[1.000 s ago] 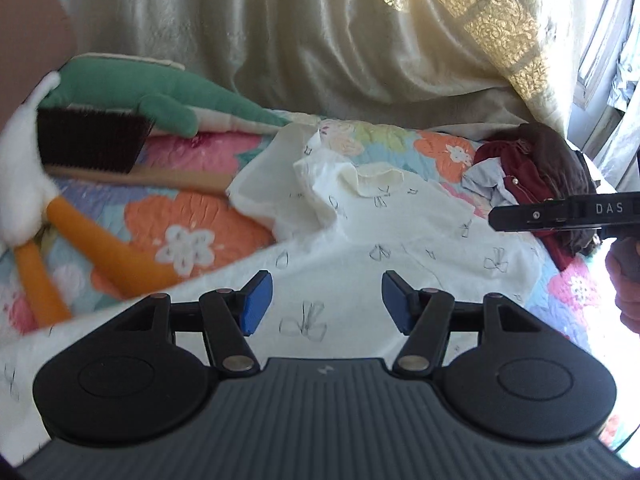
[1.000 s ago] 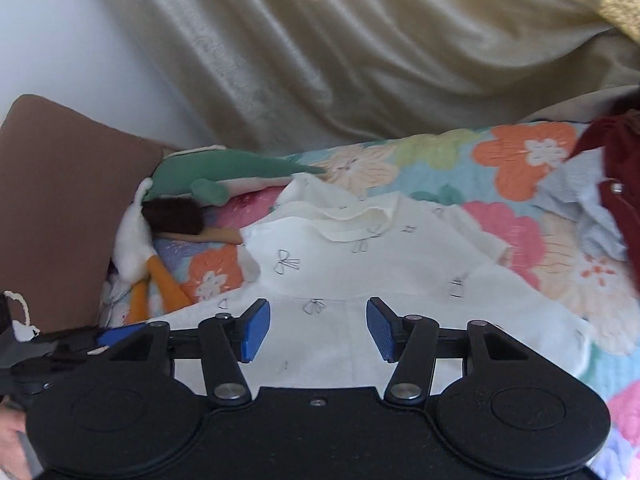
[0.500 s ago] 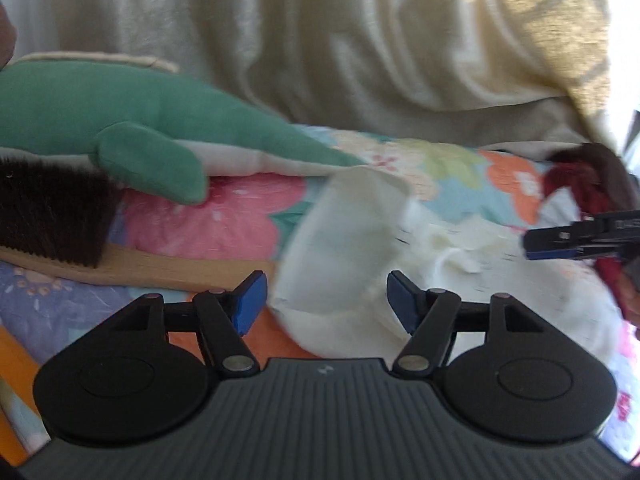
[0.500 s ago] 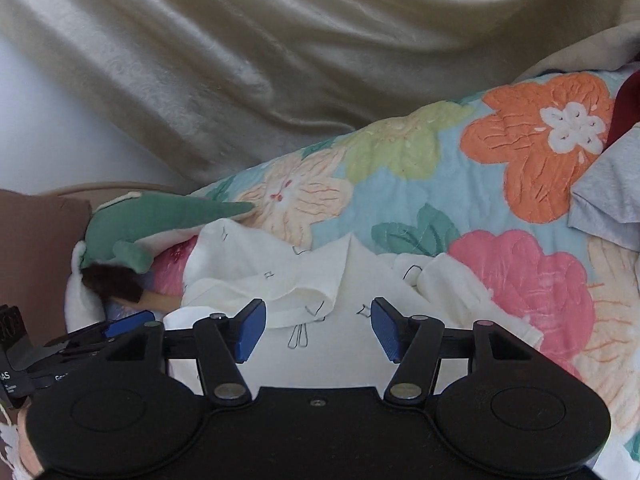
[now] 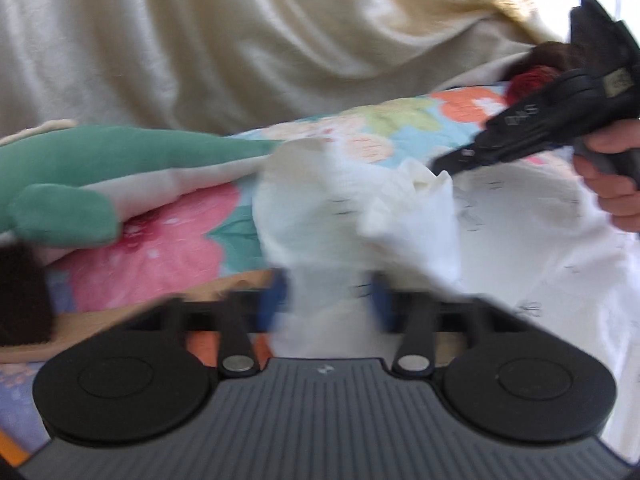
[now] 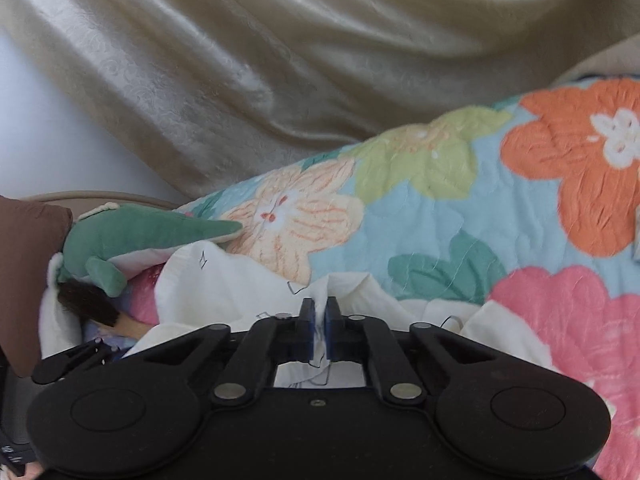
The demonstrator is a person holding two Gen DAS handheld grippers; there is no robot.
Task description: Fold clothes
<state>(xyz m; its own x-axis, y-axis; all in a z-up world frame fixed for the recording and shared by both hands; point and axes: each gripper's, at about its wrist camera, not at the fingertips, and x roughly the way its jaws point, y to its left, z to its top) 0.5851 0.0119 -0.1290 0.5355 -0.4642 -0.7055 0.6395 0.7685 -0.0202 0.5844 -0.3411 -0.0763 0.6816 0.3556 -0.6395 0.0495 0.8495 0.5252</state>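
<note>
At lower centre of both views, the left gripper (image 5: 326, 300) and right gripper (image 6: 318, 336), open a moment ago, now pinch the white shirt (image 6: 240, 292), ready for 1 fold.

We could read almost no text in these pictures. In the left wrist view, the right tongs (image 5: 460, 159) carried pale letters on the black side of their body, but they were tilted and blurred, so we could not read them with certainty. A small label stood higher on the same body, and its print was too small for us. The white garment (image 5: 500, 216) showed little dark drawn marks, which looked like small bows, not letters. In the right wrist view we found no readable words or numbers.
</note>
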